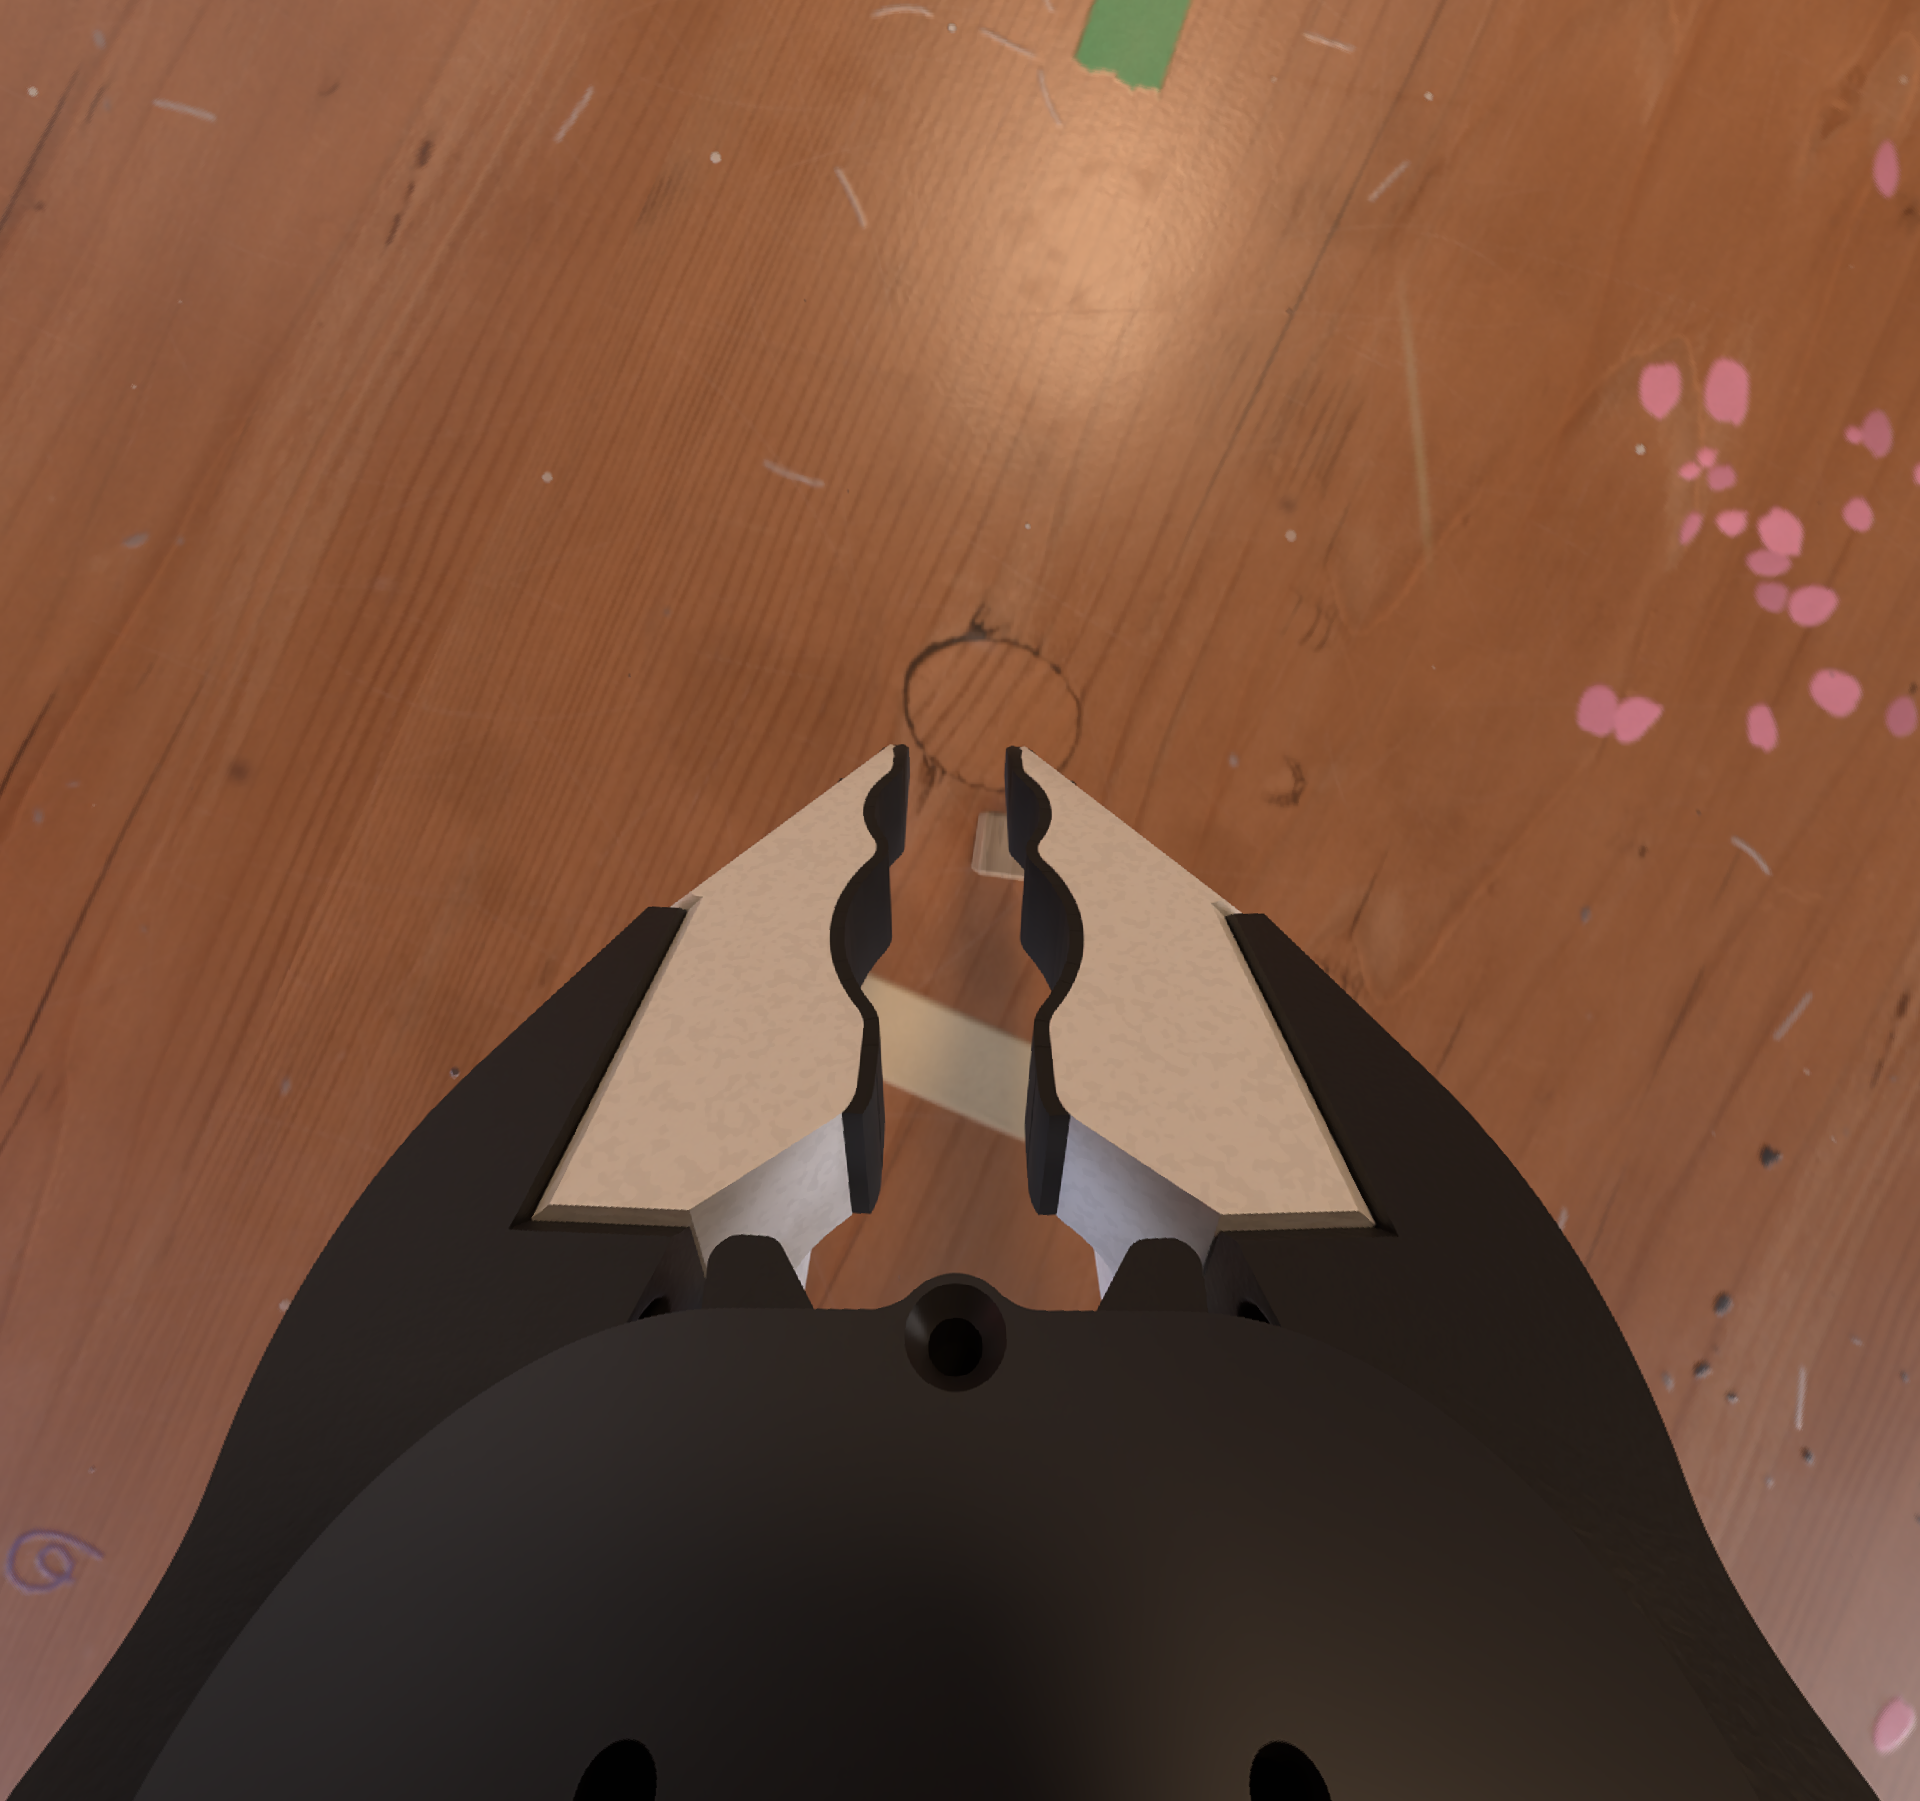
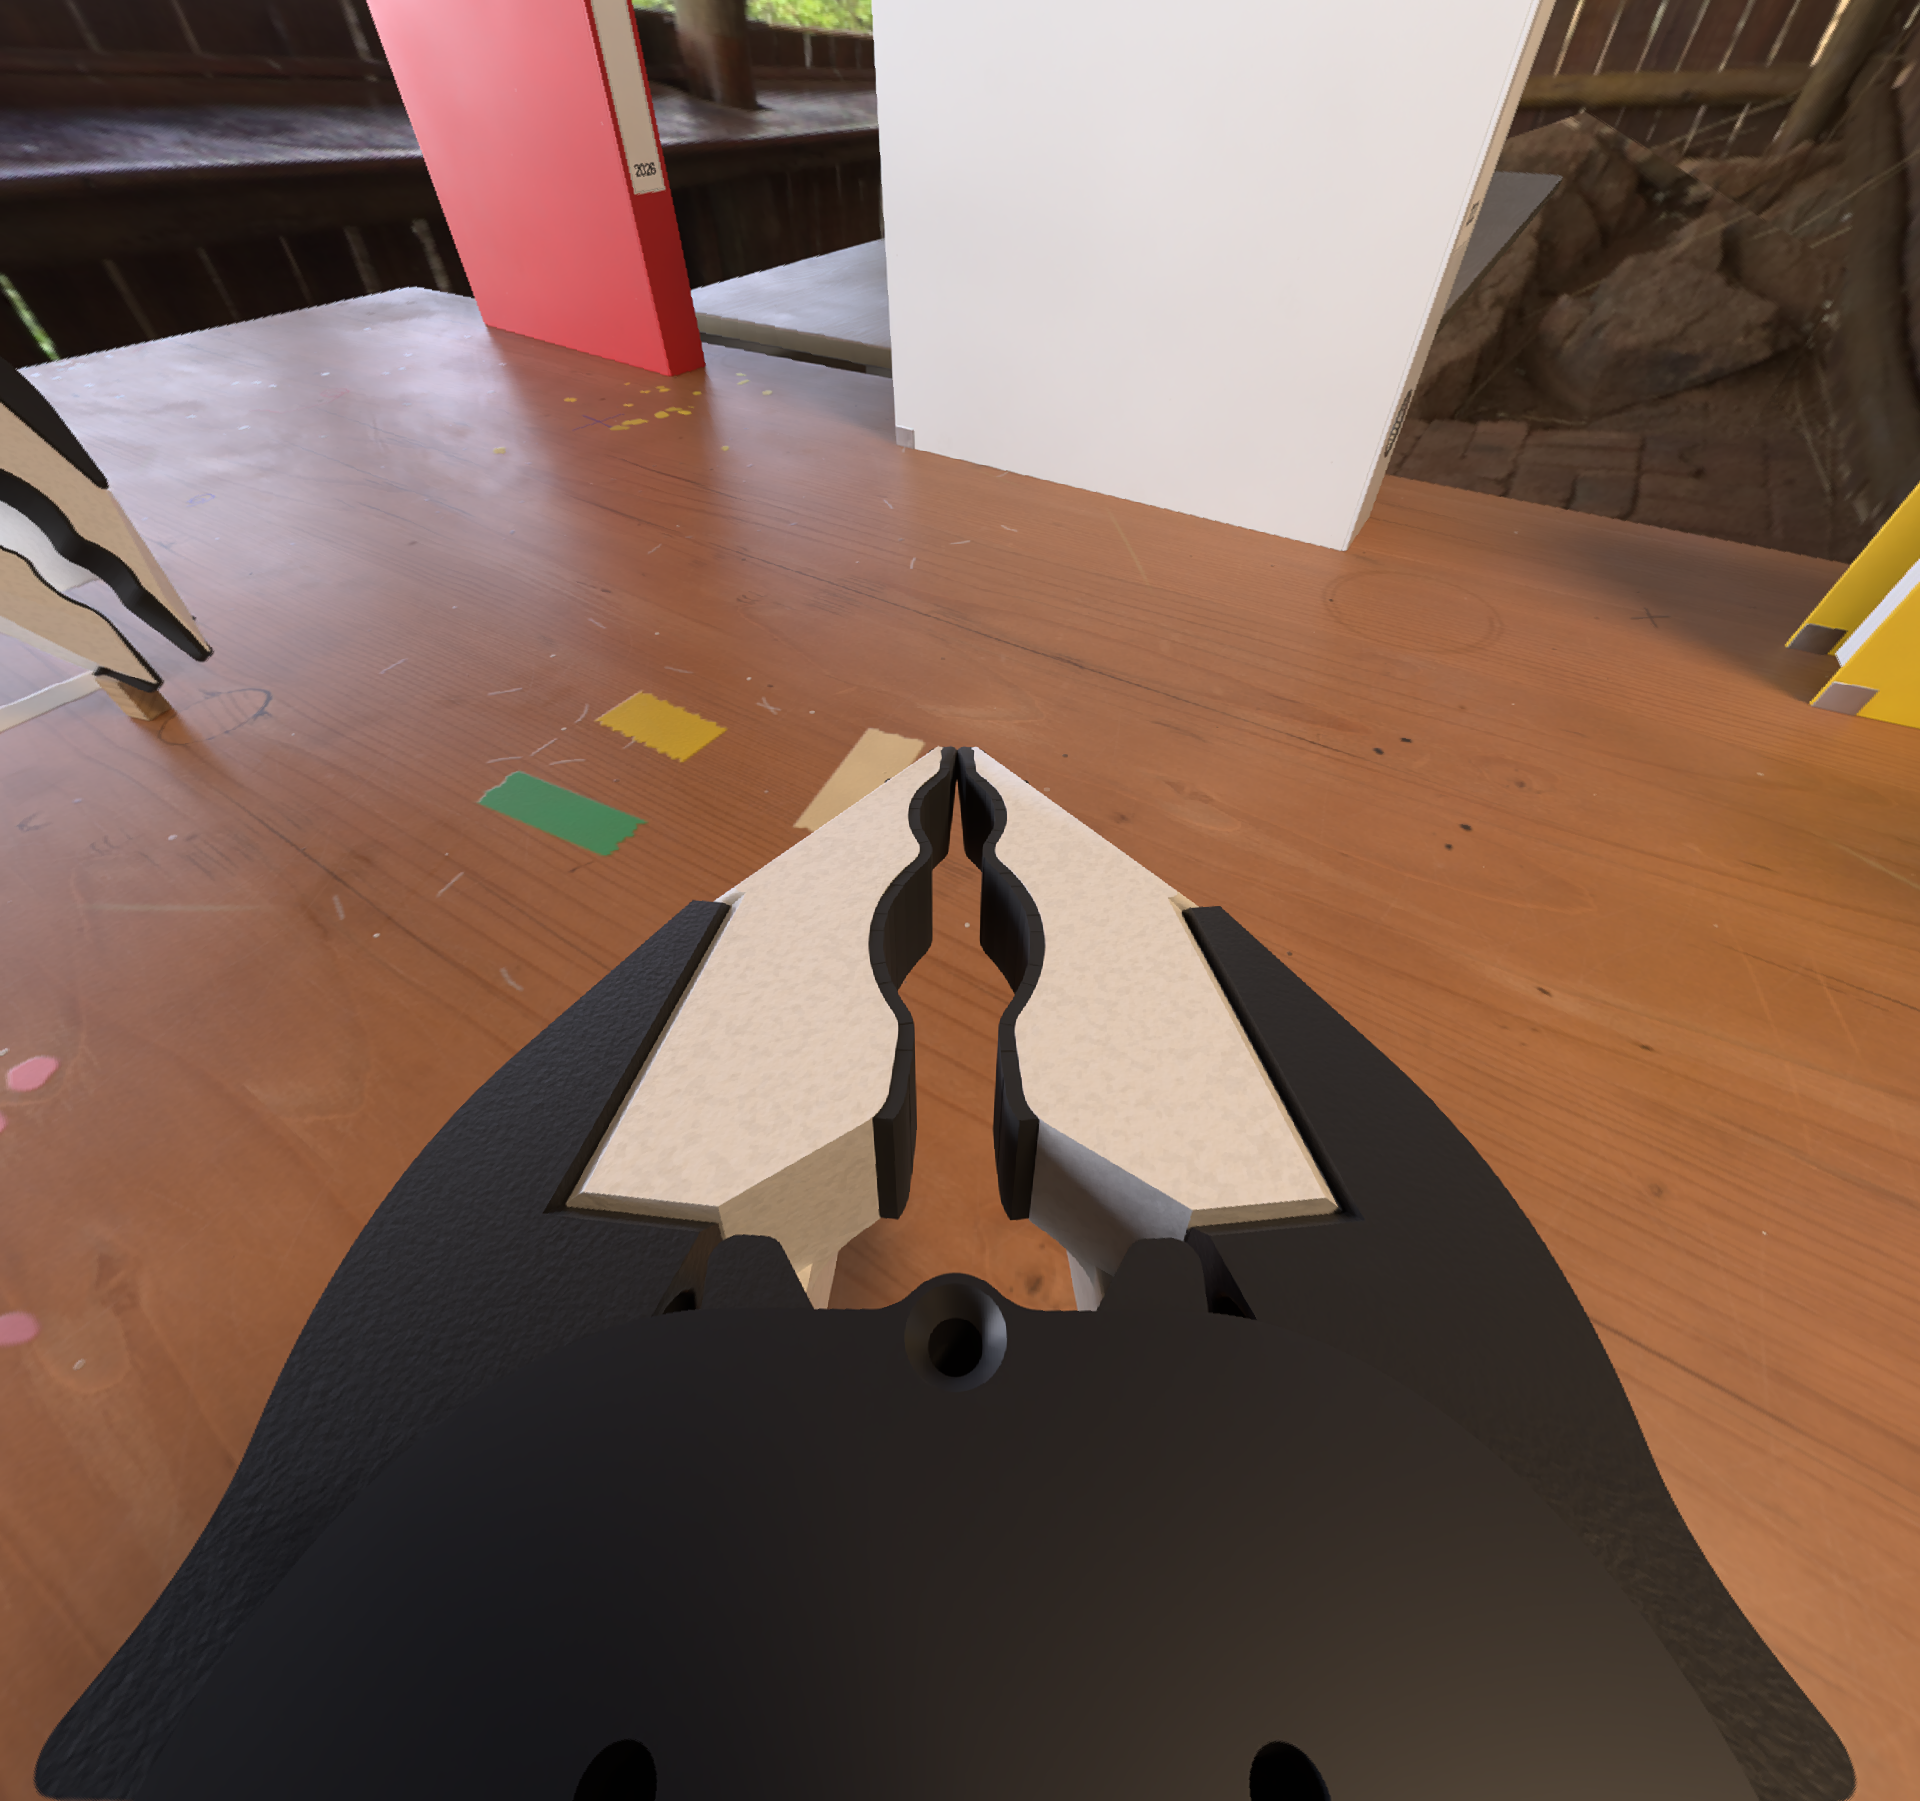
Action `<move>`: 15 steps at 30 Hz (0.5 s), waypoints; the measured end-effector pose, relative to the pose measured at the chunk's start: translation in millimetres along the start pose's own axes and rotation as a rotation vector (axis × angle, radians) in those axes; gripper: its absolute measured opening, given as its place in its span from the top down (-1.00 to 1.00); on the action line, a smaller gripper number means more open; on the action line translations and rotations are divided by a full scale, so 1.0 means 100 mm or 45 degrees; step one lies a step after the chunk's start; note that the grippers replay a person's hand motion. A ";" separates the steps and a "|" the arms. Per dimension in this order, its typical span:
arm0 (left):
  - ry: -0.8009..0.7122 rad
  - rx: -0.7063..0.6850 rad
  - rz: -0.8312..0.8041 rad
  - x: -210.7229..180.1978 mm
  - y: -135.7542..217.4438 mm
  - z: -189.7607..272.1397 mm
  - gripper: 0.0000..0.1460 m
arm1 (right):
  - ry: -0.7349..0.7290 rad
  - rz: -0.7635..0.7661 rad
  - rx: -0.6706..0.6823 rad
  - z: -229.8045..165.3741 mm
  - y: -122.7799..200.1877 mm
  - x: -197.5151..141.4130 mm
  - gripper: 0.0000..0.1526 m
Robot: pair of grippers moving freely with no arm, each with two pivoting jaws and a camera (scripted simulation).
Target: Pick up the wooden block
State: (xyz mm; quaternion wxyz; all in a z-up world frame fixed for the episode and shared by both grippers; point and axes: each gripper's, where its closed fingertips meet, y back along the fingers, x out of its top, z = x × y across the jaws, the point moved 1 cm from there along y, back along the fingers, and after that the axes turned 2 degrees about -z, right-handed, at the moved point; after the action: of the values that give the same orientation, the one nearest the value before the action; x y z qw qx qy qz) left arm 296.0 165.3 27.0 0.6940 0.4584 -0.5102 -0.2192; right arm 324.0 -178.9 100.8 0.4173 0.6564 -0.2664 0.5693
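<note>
At the frame's center, the left hand-held gripper (image 1: 956, 764) hangs over the worktop (image 1: 416, 504), jaws parted, the pale wooden block (image 1: 992, 847) between its tips. In the right wrist view the block (image 2: 135, 702) sits far left; the right hand-held gripper (image 2: 956, 764) is closed and empty.

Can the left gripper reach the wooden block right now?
Probably yes. The wooden block lies on the table right under the left gripper. It shows through the gap between the open jaws, and nothing sits in the way.
</note>
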 end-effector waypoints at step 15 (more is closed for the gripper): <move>-0.162 -0.052 -0.133 -0.18 0.01 0.10 0.72 | -0.002 -0.006 0.002 0.00 -0.01 -0.01 1.00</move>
State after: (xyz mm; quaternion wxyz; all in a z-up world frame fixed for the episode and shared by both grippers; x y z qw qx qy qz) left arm 279.5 175.6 19.5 0.6570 0.4551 -0.5241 -0.2941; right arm 324.5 -179.1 99.6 0.4180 0.6577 -0.2648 0.5680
